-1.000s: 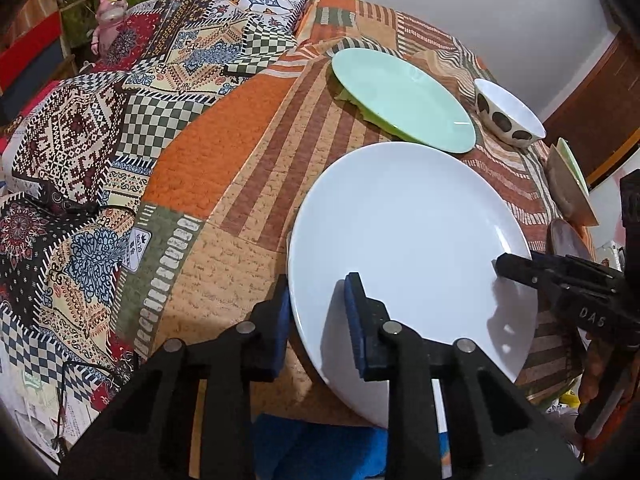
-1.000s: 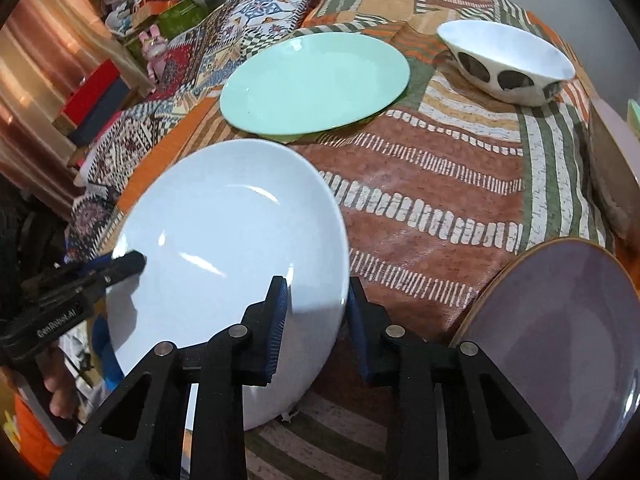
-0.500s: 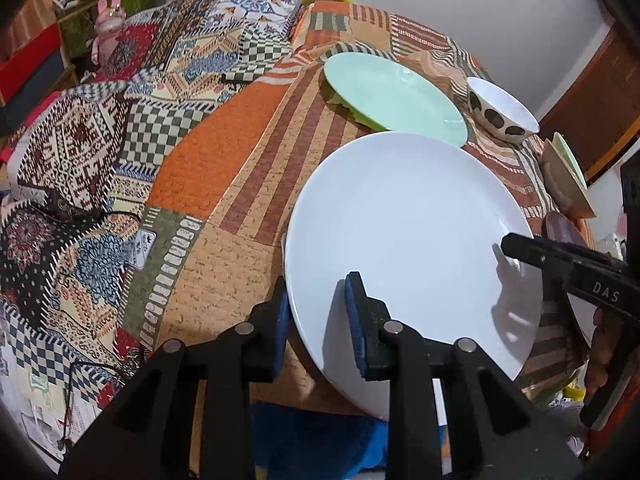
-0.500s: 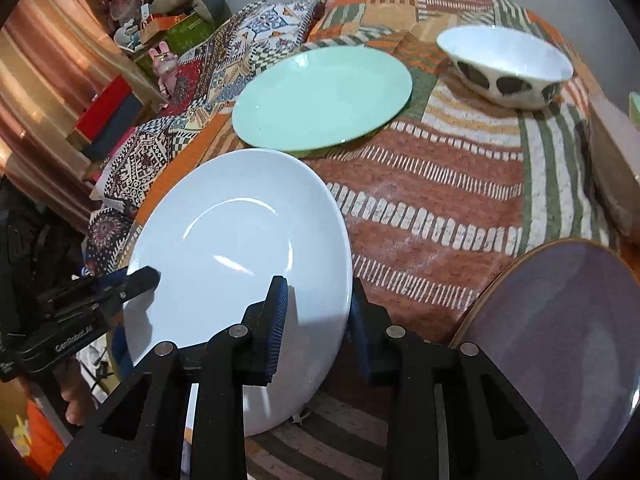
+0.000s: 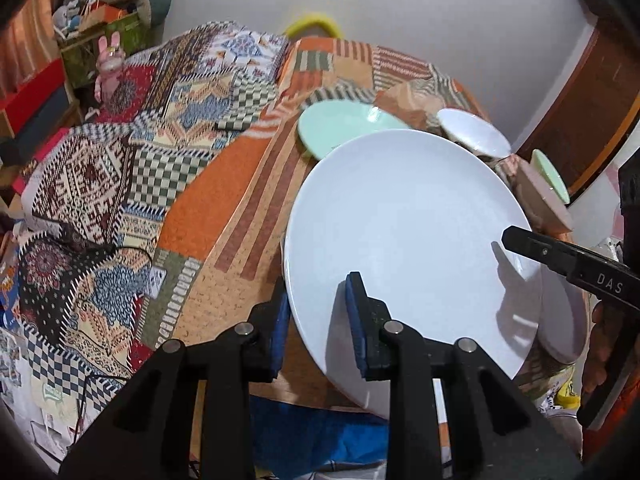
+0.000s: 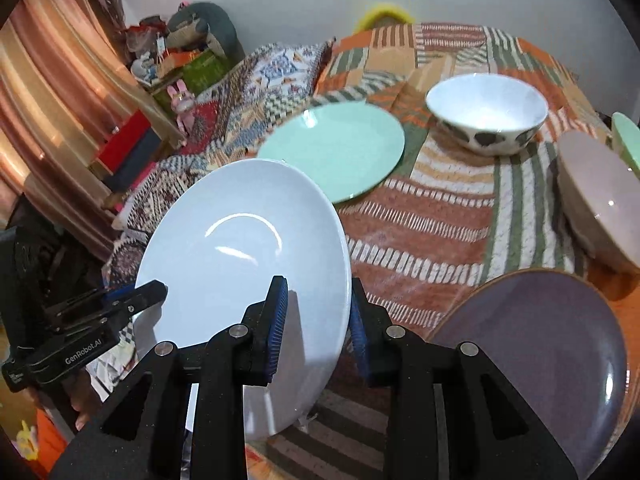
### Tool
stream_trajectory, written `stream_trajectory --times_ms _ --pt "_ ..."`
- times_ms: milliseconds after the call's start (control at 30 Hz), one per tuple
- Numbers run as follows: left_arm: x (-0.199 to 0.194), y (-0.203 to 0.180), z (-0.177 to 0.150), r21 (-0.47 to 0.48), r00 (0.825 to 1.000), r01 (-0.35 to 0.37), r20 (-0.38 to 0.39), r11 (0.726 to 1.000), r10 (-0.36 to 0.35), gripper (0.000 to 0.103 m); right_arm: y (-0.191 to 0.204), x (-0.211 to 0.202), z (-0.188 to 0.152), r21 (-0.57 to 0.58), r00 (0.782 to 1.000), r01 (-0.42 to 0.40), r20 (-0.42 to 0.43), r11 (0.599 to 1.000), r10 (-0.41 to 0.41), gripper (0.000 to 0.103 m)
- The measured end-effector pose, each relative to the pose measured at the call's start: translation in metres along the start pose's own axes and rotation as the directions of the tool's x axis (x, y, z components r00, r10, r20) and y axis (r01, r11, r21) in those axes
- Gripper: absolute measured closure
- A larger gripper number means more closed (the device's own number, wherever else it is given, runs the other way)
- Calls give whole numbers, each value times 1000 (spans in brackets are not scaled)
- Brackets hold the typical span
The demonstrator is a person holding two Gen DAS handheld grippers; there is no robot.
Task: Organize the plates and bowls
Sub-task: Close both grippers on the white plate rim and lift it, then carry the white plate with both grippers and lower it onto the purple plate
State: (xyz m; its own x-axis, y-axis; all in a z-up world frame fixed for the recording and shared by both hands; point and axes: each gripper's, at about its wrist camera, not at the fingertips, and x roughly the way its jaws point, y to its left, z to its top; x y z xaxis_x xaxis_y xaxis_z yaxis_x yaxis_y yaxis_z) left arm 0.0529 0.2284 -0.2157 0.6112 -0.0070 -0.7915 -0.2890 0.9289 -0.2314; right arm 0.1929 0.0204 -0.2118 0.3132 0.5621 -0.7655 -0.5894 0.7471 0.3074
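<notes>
Both claws grip the same large round white ceramic plate, which is lifted and tilted above the patchwork quilt covering the bed. The left claw is clamped on the plate's rim at about 7 o'clock in the left wrist view, one blue-padded finger over the top face and the other under the edge. The right claw is closed on the opposite rim, at about 5 o'clock of the plate in the right wrist view, again with one pad above and one below. Each claw shows in the other's camera: the right one at 3 o'clock in the left view, the left one at 8 o'clock in the right view. Counted across both views there are three plates and three bowls. Besides the white plate, a flat mint-green round plate lies on the quilt just beyond it toward 12 o'clock, and a dark purple round plate with a brown rim lies at 4 o'clock in the right view, near the right claw. The bowls are a white bowl with dark blotches on its outside at 1 o'clock, standing upright, a pale pinkish bowl tipped on its side at 3 o'clock, and the edge of a mint-green bowl just behind that.
</notes>
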Motion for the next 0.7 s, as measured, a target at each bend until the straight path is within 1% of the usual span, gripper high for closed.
stream_trajectory --times_ms 267,500,700 --pt "-29 -34 10 48 998 23 53 999 -26 76 -8 -40 3 11 996 -11 90 1000 10 76" --pt "-40 -69 9 96 996 53 63 994 -60 76 -28 -72 -5 44 990 -11 143 999 4 76" --pt "-42 -105 5 147 995 59 66 987 -69 76 -51 -92 -16 83 985 -3 171 997 -11 76"
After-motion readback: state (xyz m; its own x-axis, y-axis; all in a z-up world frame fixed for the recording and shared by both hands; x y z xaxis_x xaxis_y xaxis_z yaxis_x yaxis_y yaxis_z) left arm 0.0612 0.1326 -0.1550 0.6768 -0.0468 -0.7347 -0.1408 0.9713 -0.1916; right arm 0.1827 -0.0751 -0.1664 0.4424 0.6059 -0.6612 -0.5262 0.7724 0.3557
